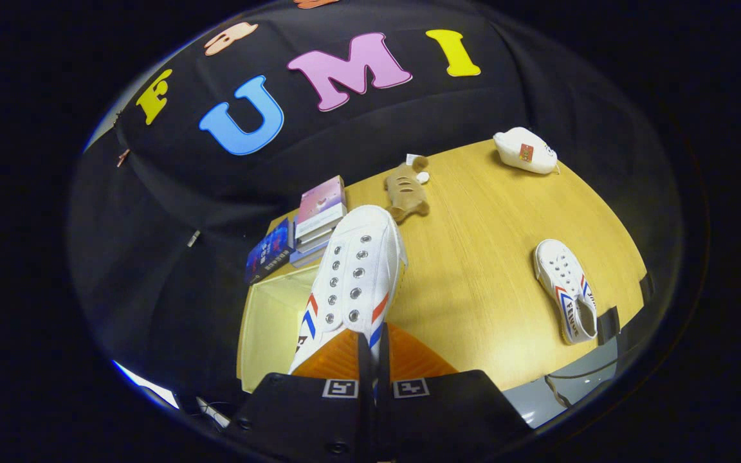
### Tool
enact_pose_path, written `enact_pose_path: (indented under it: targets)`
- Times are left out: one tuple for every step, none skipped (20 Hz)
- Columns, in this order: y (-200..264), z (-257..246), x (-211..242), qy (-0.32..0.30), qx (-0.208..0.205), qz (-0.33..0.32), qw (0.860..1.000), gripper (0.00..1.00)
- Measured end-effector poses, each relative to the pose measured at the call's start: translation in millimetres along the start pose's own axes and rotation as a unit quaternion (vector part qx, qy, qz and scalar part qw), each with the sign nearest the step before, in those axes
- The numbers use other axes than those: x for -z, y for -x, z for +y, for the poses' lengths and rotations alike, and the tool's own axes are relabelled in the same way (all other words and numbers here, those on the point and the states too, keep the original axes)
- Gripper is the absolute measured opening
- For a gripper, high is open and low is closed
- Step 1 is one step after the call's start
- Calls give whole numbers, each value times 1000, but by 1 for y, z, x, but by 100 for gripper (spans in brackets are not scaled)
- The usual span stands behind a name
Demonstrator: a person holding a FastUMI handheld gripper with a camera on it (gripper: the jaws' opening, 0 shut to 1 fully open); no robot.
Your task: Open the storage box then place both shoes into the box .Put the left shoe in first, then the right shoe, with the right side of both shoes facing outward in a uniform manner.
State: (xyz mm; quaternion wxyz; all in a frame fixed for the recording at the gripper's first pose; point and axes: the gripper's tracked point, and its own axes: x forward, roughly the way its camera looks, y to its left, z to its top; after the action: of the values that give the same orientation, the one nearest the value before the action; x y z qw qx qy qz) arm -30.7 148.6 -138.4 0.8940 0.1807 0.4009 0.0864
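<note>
Now the hand-held gripper (374, 360) clamps a white shoe (354, 270), toe pointing forward above the storage box (267, 321).

A recording booth is indicated: a wooden table (473, 257) is enclosed by black cloth walls (171, 212), with books (316, 222) and a plush toy (407, 191) laid out as props.

Table (473, 257): wood top
On it: shoe (567, 289), books (312, 225), plush toy (407, 190) just beside the books, white pouch (525, 151) well beyond the shoe
</note>
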Motion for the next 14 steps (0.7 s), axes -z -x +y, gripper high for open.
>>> enact_pose_path:
  targets:
    - [3, 14, -2, -7, -12, -2, 1000, 5]
    - [3, 29, -2, -14, -25, -2, 1000, 5]
    - [4, 45, -1, -19, -38, 0, 999, 5]
    - [3, 59, 2, -19, -49, 5, 999, 5]
    - [0, 71, 5, -15, -58, 7, 998, 5]
    - [-4, 82, 10, -8, -63, 11, 998, 5]
    - [-9, 92, 17, -2, -67, 17, 998, 5]
    - [-16, 102, 26, 3, -70, 24, 997, 5]
    - [-23, 111, 35, 6, -74, 33, 997, 5]
    - [-30, 120, 44, 6, -78, 42, 996, 5]
    - [-38, 128, 53, 6, -81, 53, 995, 5]
    - [-46, 134, 62, 8, -82, 62, 995, 5]
    - [-54, 138, 70, 13, -79, 71, 994, 5]
    - [-62, 141, 78, 19, -76, 79, 994, 5]
